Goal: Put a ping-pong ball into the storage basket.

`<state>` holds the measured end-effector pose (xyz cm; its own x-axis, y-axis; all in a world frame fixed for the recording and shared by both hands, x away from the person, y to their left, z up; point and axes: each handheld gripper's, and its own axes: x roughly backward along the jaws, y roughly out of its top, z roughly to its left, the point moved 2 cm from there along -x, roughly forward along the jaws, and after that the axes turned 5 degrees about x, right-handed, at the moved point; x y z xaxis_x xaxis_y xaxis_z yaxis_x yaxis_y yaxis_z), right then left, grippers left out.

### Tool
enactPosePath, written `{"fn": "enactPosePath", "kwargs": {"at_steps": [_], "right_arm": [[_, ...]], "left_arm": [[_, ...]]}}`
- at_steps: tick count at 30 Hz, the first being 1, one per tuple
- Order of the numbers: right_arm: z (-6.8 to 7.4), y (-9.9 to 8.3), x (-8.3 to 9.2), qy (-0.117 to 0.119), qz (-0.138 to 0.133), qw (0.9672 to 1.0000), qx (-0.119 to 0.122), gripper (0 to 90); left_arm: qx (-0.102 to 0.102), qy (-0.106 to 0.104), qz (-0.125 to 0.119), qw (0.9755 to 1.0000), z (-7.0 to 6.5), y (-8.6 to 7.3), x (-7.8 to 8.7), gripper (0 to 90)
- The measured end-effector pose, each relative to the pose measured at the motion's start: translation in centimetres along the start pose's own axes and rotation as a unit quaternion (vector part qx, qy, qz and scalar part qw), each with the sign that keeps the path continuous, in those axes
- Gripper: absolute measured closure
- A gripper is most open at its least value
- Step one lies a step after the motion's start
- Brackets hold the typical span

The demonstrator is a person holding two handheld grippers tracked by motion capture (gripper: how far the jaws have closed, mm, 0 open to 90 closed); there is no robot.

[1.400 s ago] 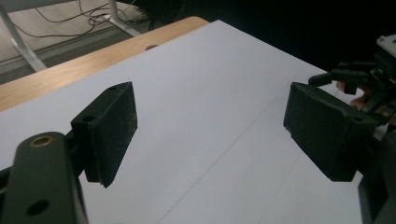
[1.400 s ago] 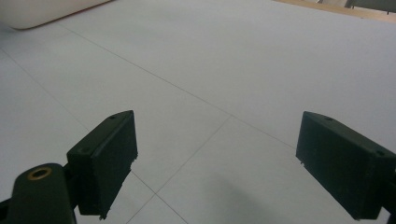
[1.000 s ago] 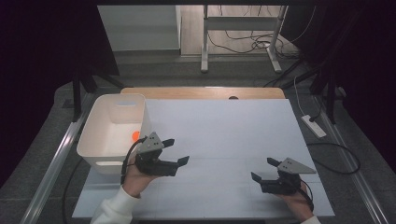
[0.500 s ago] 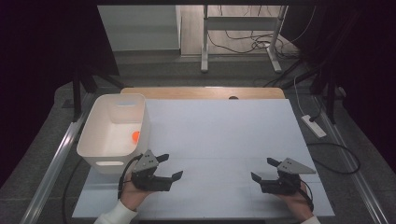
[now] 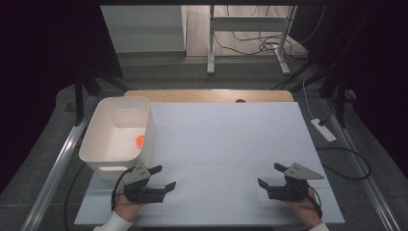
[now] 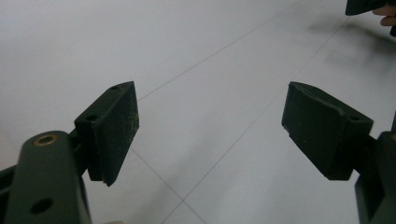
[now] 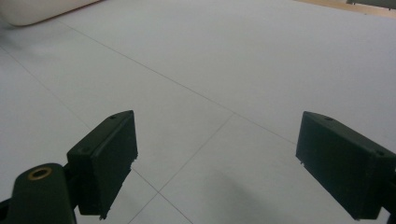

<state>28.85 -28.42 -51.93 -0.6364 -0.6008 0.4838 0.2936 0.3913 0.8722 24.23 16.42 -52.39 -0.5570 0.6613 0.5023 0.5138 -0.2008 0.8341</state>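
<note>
A small orange ball [image 5: 139, 140] lies inside the white bin [image 5: 103, 144] at the table's left side. My left gripper [image 5: 162, 177] rests low over the white table [image 5: 226, 139] just in front of the bin, jaws pointing right, open with nothing between them [image 6: 210, 123]. My right gripper [image 5: 270, 175] sits near the front right of the table, jaws pointing left, also open and empty [image 7: 217, 154]. Far off in the left gripper view, a bit of the other gripper [image 6: 369, 5] shows at the top right corner.
The bin's corner [image 7: 42, 10] appears at the top left of the right gripper view. A wooden strip [image 5: 207, 95] borders the table's far edge. A power strip [image 5: 323, 130] and cables lie on the floor to the right. Metal rails run along both sides.
My left gripper has come down and moved toward the front of the table, away from the bin's rim. The right gripper has kept still.
</note>
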Motion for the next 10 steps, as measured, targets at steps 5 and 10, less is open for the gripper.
{"fn": "enactPosePath", "kwargs": {"at_steps": [5,10], "right_arm": [[-0.01,-0.03,-0.03,0.001,0.000,1.0000,-0.002,12.5],[0.03,-0.07,-0.01,0.003,0.001,1.0000,0.000,12.5]], "left_arm": [[-0.001,-0.003,0.000,1.0000,-0.04,0.13,-0.17,19.7],[-0.002,-0.003,0.001,1.0000,-0.03,0.16,-0.25,19.7]]}}
